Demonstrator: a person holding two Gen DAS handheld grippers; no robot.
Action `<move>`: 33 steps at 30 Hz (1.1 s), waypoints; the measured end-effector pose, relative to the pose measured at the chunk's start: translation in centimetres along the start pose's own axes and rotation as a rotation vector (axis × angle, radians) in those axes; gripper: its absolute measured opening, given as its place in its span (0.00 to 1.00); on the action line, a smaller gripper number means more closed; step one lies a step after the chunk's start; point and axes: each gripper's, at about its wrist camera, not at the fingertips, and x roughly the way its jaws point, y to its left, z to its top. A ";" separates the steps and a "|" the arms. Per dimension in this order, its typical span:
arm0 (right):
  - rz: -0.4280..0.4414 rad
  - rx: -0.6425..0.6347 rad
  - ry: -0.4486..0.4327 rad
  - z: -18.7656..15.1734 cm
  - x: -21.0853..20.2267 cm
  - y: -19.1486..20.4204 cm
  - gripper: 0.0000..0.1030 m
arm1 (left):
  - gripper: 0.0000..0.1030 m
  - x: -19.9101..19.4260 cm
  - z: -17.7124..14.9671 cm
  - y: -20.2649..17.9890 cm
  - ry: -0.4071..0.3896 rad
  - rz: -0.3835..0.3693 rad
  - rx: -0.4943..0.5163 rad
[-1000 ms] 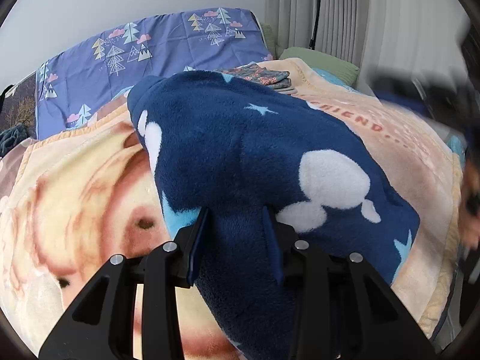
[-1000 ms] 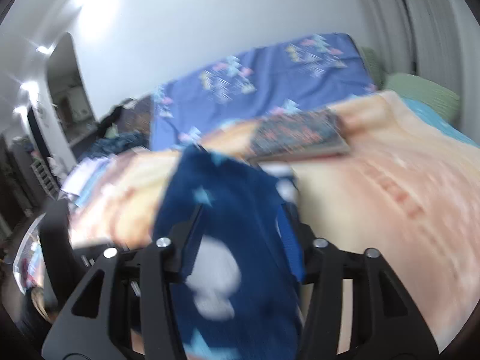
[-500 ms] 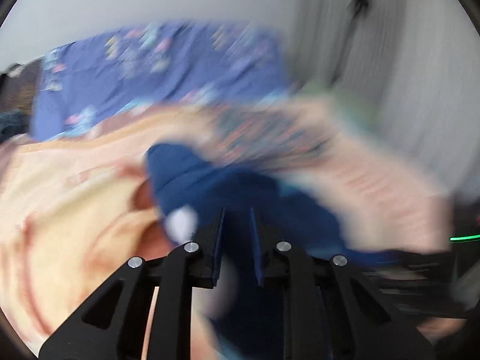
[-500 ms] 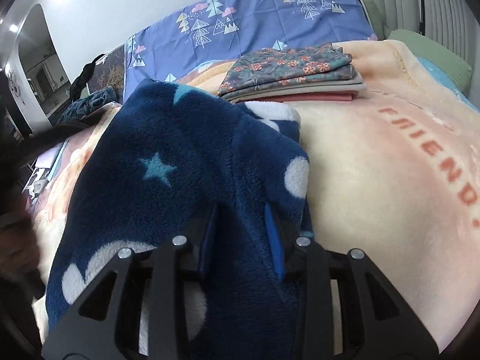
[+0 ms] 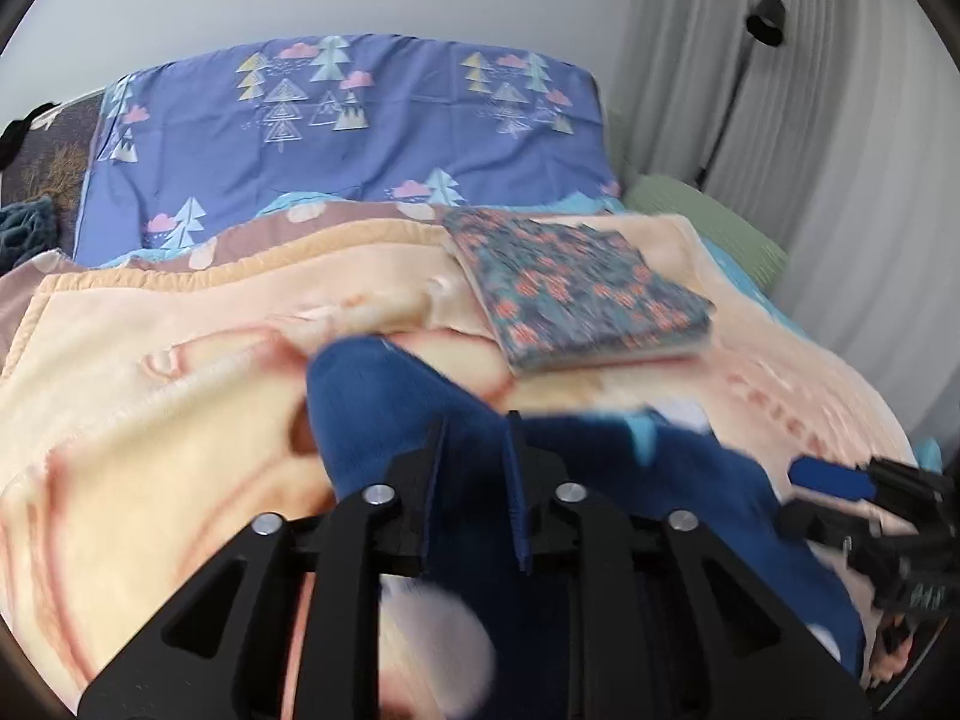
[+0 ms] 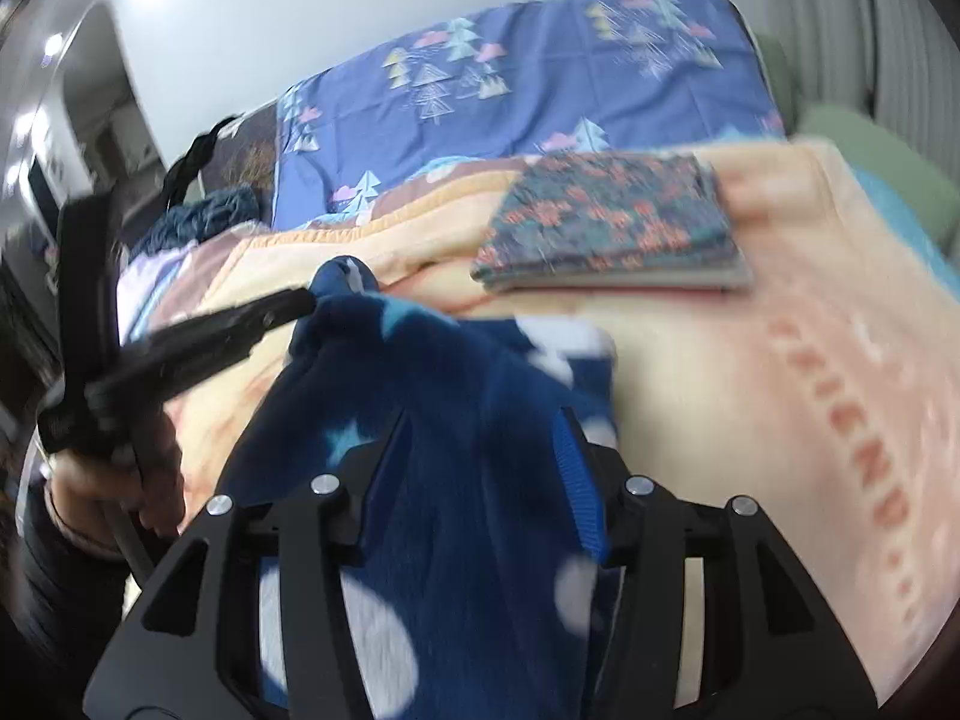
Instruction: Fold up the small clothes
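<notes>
A dark blue fleece garment [image 5: 384, 408] with white blobs and pale stars lies bunched on the peach blanket [image 5: 150, 390]. My left gripper [image 5: 474, 438] pinches one corner of it; in the right wrist view that gripper [image 6: 306, 303] holds the corner up in a peak, and its jaws are opening. My right gripper [image 6: 480, 432] sits low over the fleece [image 6: 456, 372], its jaws opening wide with the cloth lying loose between them. Its blue pad [image 5: 831, 478] shows at the fleece's right edge in the left wrist view.
A stack of folded floral clothes [image 5: 576, 294] [image 6: 612, 222] rests further back on the blanket. Behind it are a purple tree-print pillow [image 5: 360, 138], a green pillow [image 5: 702, 210] and grey curtains [image 5: 810, 150]. A person's hand [image 6: 156, 480] grips the left tool.
The fleece, earlier spread high before the left camera, now lies lower and bunched on the blanket. Both grippers have moved toward the folded stack. The right jaws stand wider than half a second ago.
</notes>
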 end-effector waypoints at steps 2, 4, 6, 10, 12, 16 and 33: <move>-0.033 -0.029 0.068 0.0 2.9 -0.1 0.49 | 0.32 3.8 -0.4 1.0 0.083 0.057 -0.019; -0.065 -0.036 0.138 -1.2 6.5 -1.0 0.49 | 0.35 7.0 -1.9 1.4 0.136 0.098 0.015; -0.032 0.035 0.139 -1.5 7.4 -2.6 0.49 | 0.35 7.3 -2.7 0.7 0.082 0.116 0.042; -0.060 0.006 0.125 -1.6 7.0 -2.1 0.49 | 0.35 7.3 -2.3 0.5 0.086 0.108 0.047; -0.065 0.000 0.122 -1.7 7.0 -2.0 0.49 | 0.35 6.7 -2.4 0.4 0.069 0.115 0.053; -0.079 -0.026 0.104 -1.8 6.2 -1.4 0.52 | 0.42 3.7 -1.9 0.6 0.022 0.111 0.039; -0.143 0.198 0.093 -10.0 -3.0 -1.4 0.61 | 0.51 -7.4 -12.4 -3.3 0.000 -0.053 0.184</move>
